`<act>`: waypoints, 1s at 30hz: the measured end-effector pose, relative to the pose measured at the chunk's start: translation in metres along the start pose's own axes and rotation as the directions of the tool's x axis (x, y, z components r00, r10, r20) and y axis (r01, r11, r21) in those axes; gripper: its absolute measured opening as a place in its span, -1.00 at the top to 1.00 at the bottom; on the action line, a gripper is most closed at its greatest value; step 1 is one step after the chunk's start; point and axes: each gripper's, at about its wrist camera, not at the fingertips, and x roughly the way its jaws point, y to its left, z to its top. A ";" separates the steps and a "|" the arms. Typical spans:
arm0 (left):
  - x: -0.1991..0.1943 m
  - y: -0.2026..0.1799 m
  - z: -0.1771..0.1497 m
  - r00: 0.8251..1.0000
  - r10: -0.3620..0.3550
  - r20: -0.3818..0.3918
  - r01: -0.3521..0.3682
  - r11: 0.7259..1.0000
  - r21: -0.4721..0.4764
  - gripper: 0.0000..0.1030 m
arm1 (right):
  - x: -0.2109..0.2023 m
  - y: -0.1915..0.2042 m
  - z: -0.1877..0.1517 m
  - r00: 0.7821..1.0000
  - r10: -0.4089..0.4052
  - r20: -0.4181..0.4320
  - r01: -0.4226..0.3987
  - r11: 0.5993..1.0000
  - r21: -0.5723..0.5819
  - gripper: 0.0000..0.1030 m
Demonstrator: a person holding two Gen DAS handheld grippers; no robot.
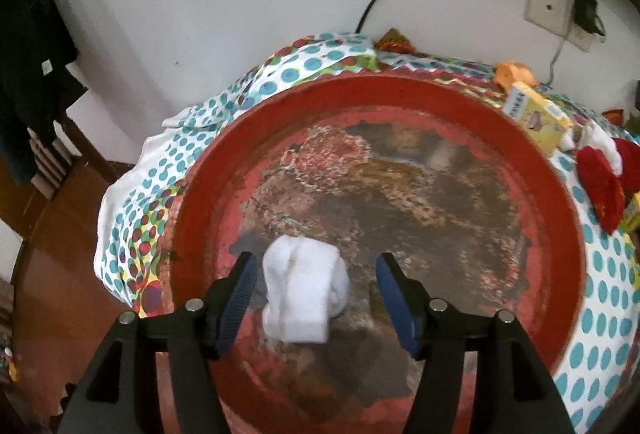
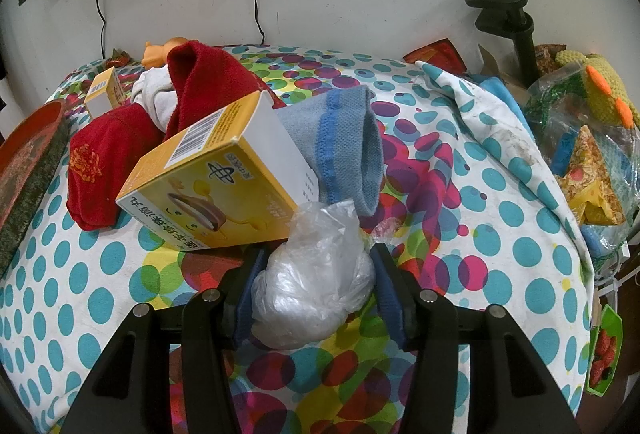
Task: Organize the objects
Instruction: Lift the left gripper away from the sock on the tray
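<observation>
Over the worn red tray (image 1: 400,102), which fills most of the left wrist view, the left gripper (image 1: 316,298) hangs with its blue-padded jaws spread wide, and a rolled white sock (image 1: 300,294) lies on the tray's flaking floor between them, close to the pad at 9 o'clock and clear of the pad at 3 o'clock, so neither pad presses on it. Around the tray spreads a polka-dot tablecloth (image 1: 208,138), and at 2 o'clock from the tray sit a small yellow box (image 1: 536,114) and an orange toy (image 1: 514,72), with a red sock (image 1: 600,186) at 3 o'clock. Seen from the right wrist, the right gripper (image 2: 316,290) is closed on a crumpled clear plastic bag (image 2: 316,282), both blue pads pressed against its sides just above the cloth (image 2: 500,226). At 11 o'clock from the bag a yellow medicine box (image 2: 216,186) lies tilted, touching the bag's top; a blue sock (image 2: 344,150) rests at 12 o'clock behind it, and red socks (image 2: 108,162) with a white one (image 2: 156,98) are piled at 10 o'clock. That tray's rim (image 2: 36,154) shows at the 9 o'clock edge, while a bag of snack packets (image 2: 592,162) and a knitted yellow toy (image 2: 604,90) crowd 2 o'clock
</observation>
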 end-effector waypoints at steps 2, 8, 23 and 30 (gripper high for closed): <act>-0.009 -0.002 -0.004 1.000 -0.017 -0.003 0.017 1.000 -0.007 -0.23 | 0.000 0.000 0.000 1.000 -0.001 0.000 0.001 1.000 -0.002 0.04; -0.048 -0.012 -0.031 0.997 -0.033 0.065 0.033 0.999 -0.009 -0.23 | 0.000 0.000 0.000 1.000 -0.003 0.001 0.003 1.000 -0.004 0.04; -0.077 0.016 -0.072 0.993 -0.042 0.110 0.052 0.995 -0.086 -0.23 | -0.005 0.001 -0.001 0.999 -0.045 0.022 0.045 0.999 -0.002 0.07; -0.078 0.020 -0.075 0.992 -0.031 0.123 0.041 0.996 -0.075 -0.23 | -0.025 0.007 -0.012 0.995 -0.091 0.032 0.090 0.995 0.045 0.07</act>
